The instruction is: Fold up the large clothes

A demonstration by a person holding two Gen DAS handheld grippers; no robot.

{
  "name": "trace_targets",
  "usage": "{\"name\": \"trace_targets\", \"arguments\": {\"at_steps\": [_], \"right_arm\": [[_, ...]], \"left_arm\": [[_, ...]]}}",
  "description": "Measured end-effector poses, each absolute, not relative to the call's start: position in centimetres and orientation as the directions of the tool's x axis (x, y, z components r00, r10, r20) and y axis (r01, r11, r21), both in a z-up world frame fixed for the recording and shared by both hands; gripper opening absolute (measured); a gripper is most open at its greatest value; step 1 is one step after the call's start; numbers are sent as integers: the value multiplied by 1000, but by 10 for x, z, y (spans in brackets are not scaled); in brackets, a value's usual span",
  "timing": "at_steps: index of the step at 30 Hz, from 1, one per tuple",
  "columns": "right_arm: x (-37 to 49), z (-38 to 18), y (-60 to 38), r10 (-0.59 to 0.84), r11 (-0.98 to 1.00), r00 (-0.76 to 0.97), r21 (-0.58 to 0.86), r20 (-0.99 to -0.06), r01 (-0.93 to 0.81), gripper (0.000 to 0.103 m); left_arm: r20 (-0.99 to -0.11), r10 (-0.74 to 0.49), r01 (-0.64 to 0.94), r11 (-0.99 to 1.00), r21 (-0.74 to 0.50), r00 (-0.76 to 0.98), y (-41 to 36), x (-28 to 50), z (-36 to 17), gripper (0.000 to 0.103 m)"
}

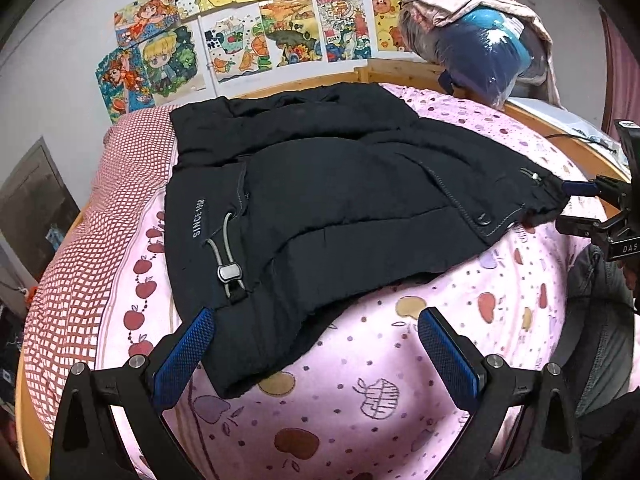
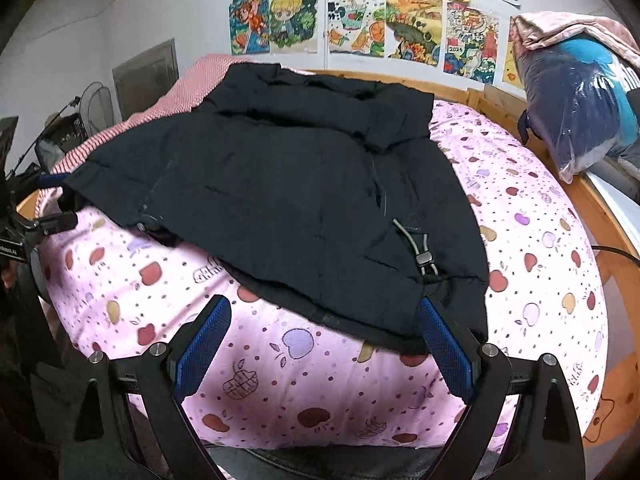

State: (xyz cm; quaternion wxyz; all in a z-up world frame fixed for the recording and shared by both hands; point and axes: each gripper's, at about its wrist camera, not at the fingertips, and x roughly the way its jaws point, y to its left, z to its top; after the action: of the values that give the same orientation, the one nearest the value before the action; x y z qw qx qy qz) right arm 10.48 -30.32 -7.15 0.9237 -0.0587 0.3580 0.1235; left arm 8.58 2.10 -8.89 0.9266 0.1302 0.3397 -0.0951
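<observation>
Black padded jacket (image 1: 320,200) lies partly folded across the pink apple-print bedsheet (image 1: 360,400), its hem at the near side. Left claw (image 1: 316,356) is spread wide, one pad touching the near-left hem corner. Right claw (image 2: 328,344) is likewise wide, empty, at the near-right corner by the drawcord toggle (image 2: 424,258). Judgement: pinch both hem layers at each corner, lift level, then carry toward the collar.

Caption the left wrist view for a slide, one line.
Open left gripper at the near hem of a black padded jacket spread on a pink apple-print bedsheet.
</observation>
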Motion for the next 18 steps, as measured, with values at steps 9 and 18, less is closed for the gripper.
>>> {"name": "trace_targets", "arguments": {"at_steps": [9, 18], "right_arm": [[120, -87, -293, 143, 962, 692, -65, -708, -265, 91], [128, -90, -278, 91, 962, 721, -126, -687, -241, 91]], "left_arm": [[-627, -38, 226, 949, 222, 778, 14, 92, -94, 103], [-613, 12, 218, 929, 299, 790, 5, 94, -103, 103]]}}
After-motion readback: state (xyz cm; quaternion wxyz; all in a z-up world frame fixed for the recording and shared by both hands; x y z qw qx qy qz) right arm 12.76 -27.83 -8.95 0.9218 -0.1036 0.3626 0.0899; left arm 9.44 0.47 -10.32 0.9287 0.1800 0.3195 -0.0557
